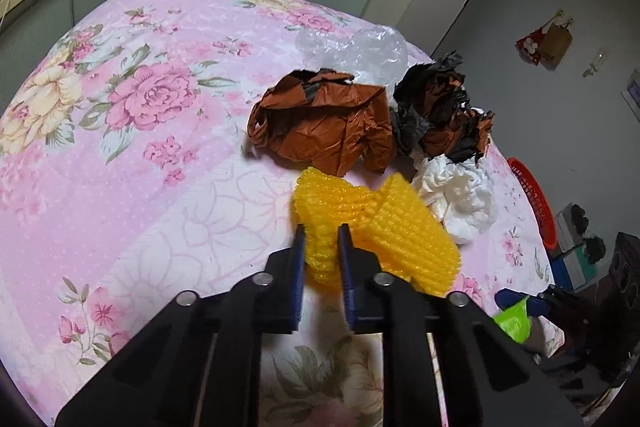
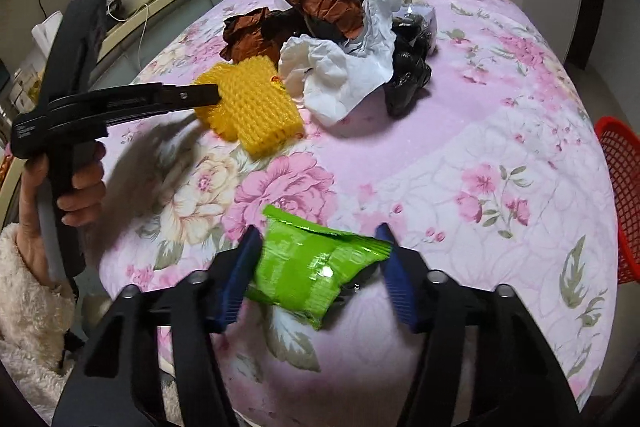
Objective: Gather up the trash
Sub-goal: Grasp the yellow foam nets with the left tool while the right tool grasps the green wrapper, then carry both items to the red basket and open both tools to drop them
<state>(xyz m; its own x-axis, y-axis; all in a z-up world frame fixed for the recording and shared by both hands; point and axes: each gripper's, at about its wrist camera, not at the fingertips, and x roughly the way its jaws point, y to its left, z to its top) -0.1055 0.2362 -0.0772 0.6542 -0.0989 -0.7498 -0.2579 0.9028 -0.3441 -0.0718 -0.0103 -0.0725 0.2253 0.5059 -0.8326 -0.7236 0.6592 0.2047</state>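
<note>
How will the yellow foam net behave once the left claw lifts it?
Probably squashy: the yellow foam net already pinches in where the left claw grips it. Likely very light, since it is open mesh. The free end may droop, but the ribbed surface should not slip.

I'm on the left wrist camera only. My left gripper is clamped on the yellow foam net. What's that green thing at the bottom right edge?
Observer: A green wrapper, lying on the flowered tablecloth between the fingers of the right gripper.
Operator: Is it pinched?
Observer: I cannot tell. Its edges reach both fingers, but the jaws stand fairly wide.
Operator: Anything in the pile that I'm missing?
Observer: A glossy black plastic bag sits on the side away from the left gripper, against the crumpled white paper.
</note>
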